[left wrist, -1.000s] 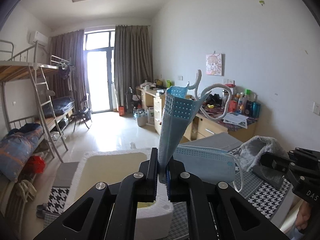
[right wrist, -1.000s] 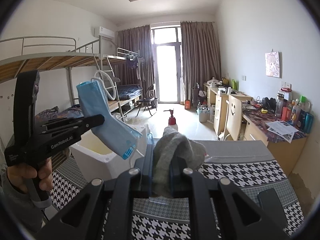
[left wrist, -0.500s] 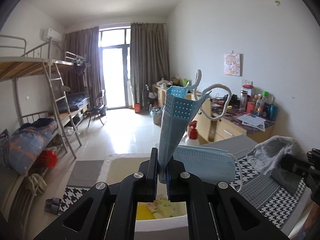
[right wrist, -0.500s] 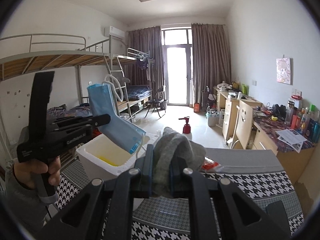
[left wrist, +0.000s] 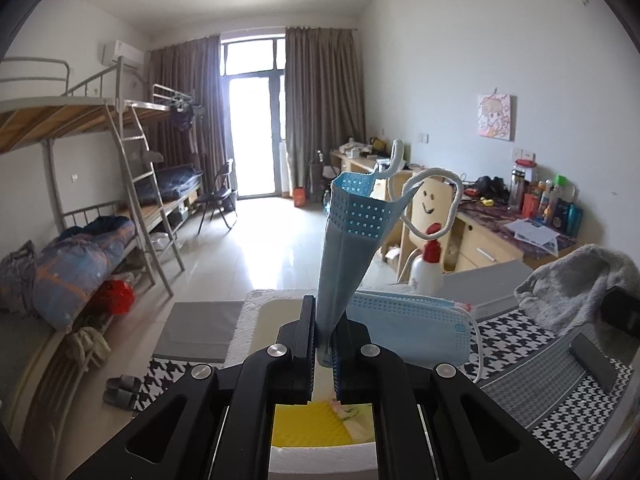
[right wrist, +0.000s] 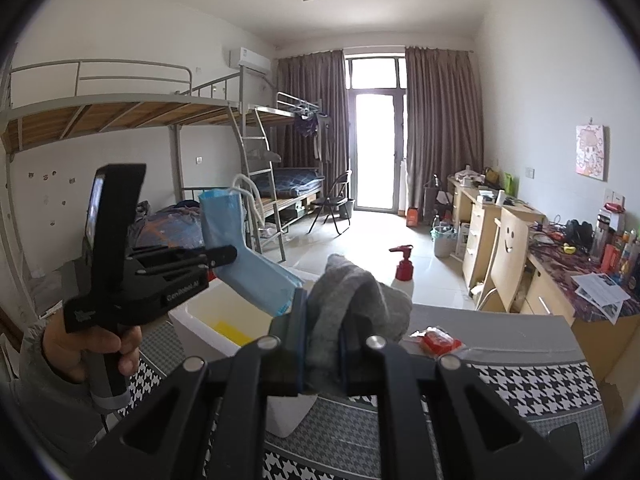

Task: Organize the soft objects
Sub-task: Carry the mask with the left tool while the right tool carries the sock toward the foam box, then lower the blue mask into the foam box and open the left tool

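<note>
My left gripper (left wrist: pixel 324 320) is shut on a blue face mask (left wrist: pixel 348 248) that stands up from its jaws, white ear loops curling at the top. Part of the mask (left wrist: pixel 412 328) droops to the right. Below the jaws lies the open white foam box (left wrist: pixel 256 320) with a yellow item (left wrist: pixel 304 428) inside. In the right wrist view, my right gripper (right wrist: pixel 322 320) is shut on a grey fuzzy cloth (right wrist: pixel 352 300). A hand (right wrist: pixel 92 344) holds the left gripper (right wrist: pixel 230 254) and the mask (right wrist: pixel 240 248) over the box (right wrist: pixel 192 320). The grey cloth (left wrist: pixel 576 284) shows at the right edge.
A houndstooth tablecloth (right wrist: pixel 540 384) covers the table. On it stand a red-capped pump bottle (right wrist: pixel 402 270) and a red packet (right wrist: pixel 438 340); a dark phone (left wrist: pixel 592 360) lies at right. Desks and a chair (right wrist: pixel 512 256) line the right wall, bunk beds (left wrist: pixel 80 120) the left.
The left gripper with the mask has come over the foam box, whose yellow contents now show under its jaws. The right gripper with the grey cloth has drifted closer to the box.
</note>
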`<state>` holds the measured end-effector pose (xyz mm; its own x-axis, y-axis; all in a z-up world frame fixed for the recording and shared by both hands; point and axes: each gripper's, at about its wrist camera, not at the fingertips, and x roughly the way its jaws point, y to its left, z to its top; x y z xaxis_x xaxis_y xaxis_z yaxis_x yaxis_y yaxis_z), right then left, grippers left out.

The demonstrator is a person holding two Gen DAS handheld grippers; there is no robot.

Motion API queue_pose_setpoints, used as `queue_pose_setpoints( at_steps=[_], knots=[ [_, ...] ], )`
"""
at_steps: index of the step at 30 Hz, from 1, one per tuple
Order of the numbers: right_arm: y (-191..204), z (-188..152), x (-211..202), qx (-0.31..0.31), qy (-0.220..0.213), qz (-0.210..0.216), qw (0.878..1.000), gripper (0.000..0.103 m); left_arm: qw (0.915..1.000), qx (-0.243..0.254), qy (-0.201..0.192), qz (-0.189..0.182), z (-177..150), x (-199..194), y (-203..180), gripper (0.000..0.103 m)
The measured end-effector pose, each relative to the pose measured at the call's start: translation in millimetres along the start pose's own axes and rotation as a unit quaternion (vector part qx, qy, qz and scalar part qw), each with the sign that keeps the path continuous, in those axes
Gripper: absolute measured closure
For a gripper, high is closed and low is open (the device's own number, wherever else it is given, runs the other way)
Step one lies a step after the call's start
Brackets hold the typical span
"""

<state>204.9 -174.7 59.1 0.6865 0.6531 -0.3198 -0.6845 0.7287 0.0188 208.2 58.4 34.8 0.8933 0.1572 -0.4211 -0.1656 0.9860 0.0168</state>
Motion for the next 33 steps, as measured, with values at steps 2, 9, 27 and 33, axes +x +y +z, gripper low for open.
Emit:
queue_pose_setpoints(
  at_steps=[2, 9, 27, 33],
  knots=[
    [1, 1, 2, -0.003, 0.001, 0.003, 1.0, 0.087, 0.9999, -0.003, 0.006, 0.01, -1, 5, 3, 0.096],
    [7, 5, 13, -0.013, 0.009, 0.016, 1.0, 0.087, 0.9993, -0.012, 0.028, 0.023, -7, 18, 11, 0.096],
    [16, 14, 28, -0.032, 0.017, 0.023, 0.999, 0.087, 0.9989, -0.019, 0.033, 0.026, -16, 11, 16, 0.001],
    [24, 17, 33, -0.038, 0.017, 0.033, 0.999, 0.087, 0.9993, -0.013, 0.018, 0.029, -18, -5, 19, 0.001]
  ],
)
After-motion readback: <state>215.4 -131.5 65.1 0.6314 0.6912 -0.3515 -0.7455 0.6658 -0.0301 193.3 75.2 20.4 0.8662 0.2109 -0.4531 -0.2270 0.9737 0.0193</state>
